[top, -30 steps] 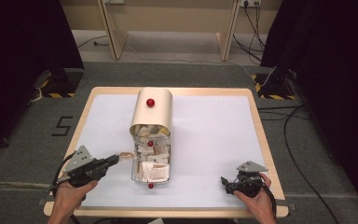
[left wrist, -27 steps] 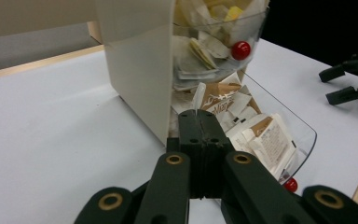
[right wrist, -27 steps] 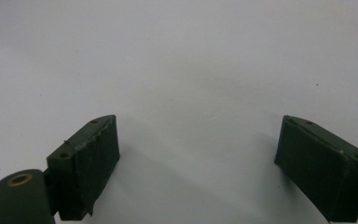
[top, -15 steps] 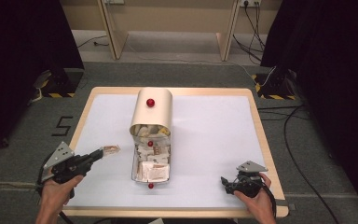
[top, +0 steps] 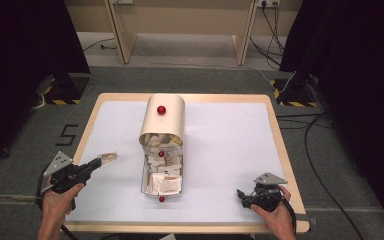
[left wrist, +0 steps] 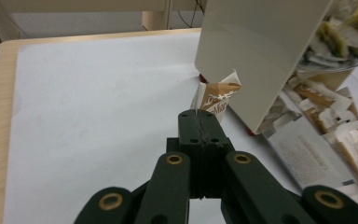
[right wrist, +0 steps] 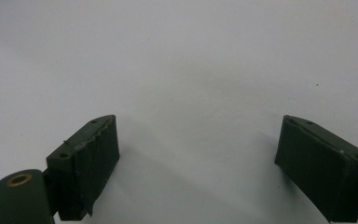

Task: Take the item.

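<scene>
My left gripper (left wrist: 200, 116) pinches a small brown-and-white paper sachet (left wrist: 216, 96) left of the open cream metal box (top: 162, 150); my right gripper (right wrist: 198, 163) rests spread on the desk (top: 230, 150).

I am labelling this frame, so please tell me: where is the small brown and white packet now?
The packet is pinched in the shut left gripper, at the left of the high view, beside the open box of packets.
</scene>
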The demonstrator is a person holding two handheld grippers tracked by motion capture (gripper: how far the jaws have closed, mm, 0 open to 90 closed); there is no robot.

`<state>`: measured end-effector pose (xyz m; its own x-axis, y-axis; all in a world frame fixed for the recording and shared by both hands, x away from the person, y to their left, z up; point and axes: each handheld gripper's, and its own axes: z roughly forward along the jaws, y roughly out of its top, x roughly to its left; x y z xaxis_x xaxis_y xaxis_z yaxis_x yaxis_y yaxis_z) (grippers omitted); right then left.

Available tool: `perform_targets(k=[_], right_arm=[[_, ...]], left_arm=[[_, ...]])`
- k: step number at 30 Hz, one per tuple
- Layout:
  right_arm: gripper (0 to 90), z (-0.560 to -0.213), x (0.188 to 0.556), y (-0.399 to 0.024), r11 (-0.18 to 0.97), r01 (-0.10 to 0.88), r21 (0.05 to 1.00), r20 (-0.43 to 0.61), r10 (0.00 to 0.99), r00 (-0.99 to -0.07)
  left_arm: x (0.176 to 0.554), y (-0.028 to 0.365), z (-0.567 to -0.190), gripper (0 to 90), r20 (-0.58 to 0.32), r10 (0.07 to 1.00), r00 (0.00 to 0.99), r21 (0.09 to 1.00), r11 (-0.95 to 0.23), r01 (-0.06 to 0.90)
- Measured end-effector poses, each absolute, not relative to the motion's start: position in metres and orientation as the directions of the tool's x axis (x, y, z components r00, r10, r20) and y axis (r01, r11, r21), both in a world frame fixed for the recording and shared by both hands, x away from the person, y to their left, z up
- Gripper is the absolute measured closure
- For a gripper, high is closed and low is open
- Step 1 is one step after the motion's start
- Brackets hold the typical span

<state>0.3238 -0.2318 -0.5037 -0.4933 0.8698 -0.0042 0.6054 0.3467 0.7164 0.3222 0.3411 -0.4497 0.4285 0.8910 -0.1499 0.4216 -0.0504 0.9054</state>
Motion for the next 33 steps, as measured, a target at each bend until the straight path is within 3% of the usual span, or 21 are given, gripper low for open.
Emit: perform_targets(k=[33], right_arm=[[13.3, -0.504, 0.324, -0.232, 0.348, 0.604, 0.717, -0.005, 0.869, -0.495]], left_arm=[[0.344, 0.351, -0.499, 89.2, -0.165, 0.935, 0.315, 0.832, -0.040, 0.553]])
